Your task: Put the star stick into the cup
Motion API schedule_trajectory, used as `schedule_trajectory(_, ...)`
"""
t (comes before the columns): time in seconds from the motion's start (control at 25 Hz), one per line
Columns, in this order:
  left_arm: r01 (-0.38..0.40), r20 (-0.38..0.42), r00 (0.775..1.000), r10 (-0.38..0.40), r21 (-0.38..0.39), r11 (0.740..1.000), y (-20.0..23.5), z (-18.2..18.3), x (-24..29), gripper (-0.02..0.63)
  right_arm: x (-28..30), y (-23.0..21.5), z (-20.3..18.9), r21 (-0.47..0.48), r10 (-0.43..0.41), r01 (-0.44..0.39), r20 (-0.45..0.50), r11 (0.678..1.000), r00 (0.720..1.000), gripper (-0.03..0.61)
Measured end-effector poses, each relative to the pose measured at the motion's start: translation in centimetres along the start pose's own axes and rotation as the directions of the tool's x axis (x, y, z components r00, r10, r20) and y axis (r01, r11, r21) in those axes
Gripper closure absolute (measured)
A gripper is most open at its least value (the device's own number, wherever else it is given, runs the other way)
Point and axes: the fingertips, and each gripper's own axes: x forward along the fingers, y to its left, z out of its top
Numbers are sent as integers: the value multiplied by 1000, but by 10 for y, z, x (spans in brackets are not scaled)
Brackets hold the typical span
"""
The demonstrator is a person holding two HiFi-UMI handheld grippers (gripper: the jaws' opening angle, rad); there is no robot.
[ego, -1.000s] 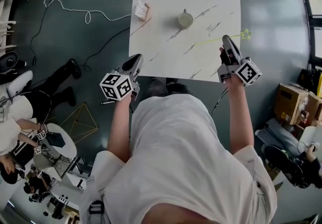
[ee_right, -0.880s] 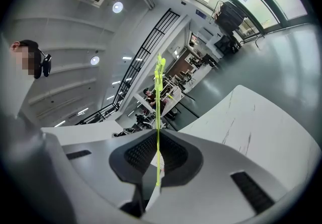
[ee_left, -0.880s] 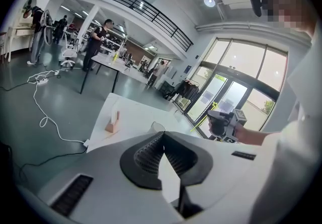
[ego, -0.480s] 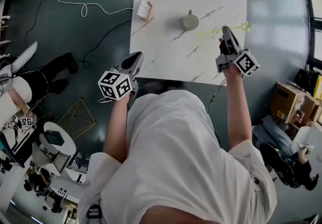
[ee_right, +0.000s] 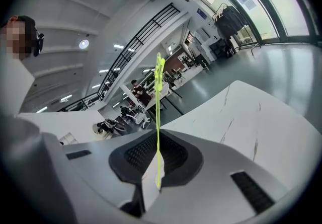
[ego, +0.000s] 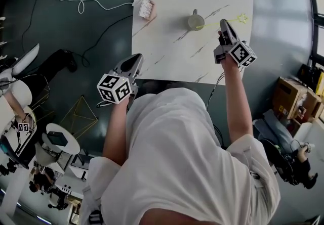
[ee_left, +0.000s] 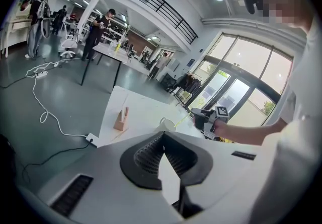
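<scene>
Over the far right of the white table (ego: 167,42), the right gripper (ego: 223,26) has its jaws pinched nearly together on the thin yellow-green star stick (ego: 211,25); the plain end reaches toward the cup (ego: 196,20) and looks to be just at its rim, though I cannot tell whether it is over the mouth or beside it; the star end points away to the right. The left gripper (ego: 135,59) hangs off the table's near edge, jaws together on nothing, well apart from the cup.

Likely troubles: the stick is slim and held at 1 narrow spot, so it could swivel or slip between the pads as it is tilted; a plain end coming in low may catch the rim and push or tip the cup, which nothing steadies; let go too flat, the stick could lever out under the star's weight.

Count: 1 star stick; 1 cup; 1 small block (ego: 146,8) at the table's left; 2 grippers.
</scene>
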Motion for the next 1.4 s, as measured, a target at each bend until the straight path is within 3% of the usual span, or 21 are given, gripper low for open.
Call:
schedule_trajectory(0.2, 10, -18, 1000, -10, -5, 1000, 9, 1, 4, 600, 16, -11, -20, -73, -77, 74, -40, 995, 996, 546)
schedule_trajectory(0.92, 60, -60, 996, -62, -29, 998, 28, -1, 15, 600, 37, -16, -86, -150, -190, 163, -187, 975, 964, 543)
schedule_trajectory(1.04, 69, -60, 996, -71, -30, 997, 29, -3, 15, 600, 34, -16, -90, -153, -191, 161, -208, 975, 959, 479)
schedule_trajectory(1.4, 112, -49, 992, -113, -18, 994, 26, -6, 12, 600, 5, -14, -89, -180, -238, 201, -216, 963, 947, 443)
